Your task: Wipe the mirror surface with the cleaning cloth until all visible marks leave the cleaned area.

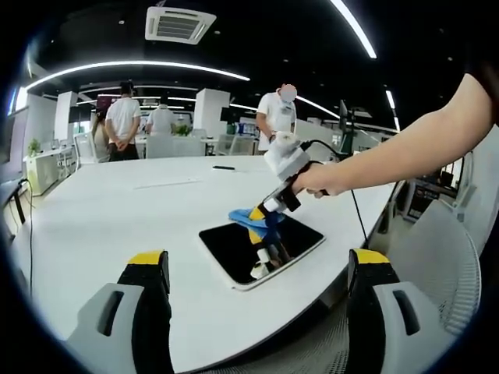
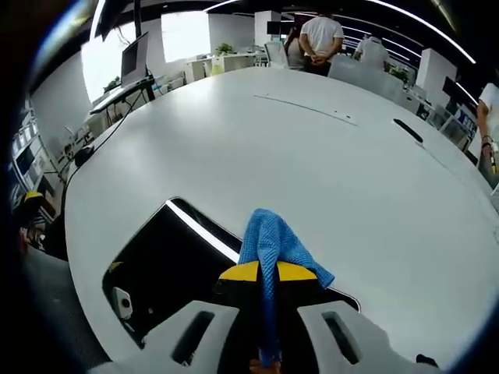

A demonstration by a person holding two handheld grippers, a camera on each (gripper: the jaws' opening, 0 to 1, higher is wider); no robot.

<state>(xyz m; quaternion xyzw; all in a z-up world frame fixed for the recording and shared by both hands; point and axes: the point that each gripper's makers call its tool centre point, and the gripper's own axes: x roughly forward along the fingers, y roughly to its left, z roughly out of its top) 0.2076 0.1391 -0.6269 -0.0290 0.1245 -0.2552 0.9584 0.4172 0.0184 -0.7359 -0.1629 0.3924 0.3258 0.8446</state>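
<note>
Right gripper [image 2: 269, 274] jaws pinching blue cleaning cloth [image 2: 273, 238] | cloth on mirror [image 1: 261, 249] just ahead of jaws | left gripper [image 1: 261, 269] jaws spread, mirror between and beyond them | white bench [image 2: 312, 164]

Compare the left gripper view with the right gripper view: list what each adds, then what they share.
Left gripper view only: the person's hand gripping the right tool from outside, that tool's reflection in the mirror, the open left tool, and a ceiling air vent.

Right gripper view only: the blue cleaning cloth close up, pinched between shut yellow-tipped jaws, and a monitor on a side desk.

Both: the mirror, the cloth, the white table, and people standing beyond it.
</note>
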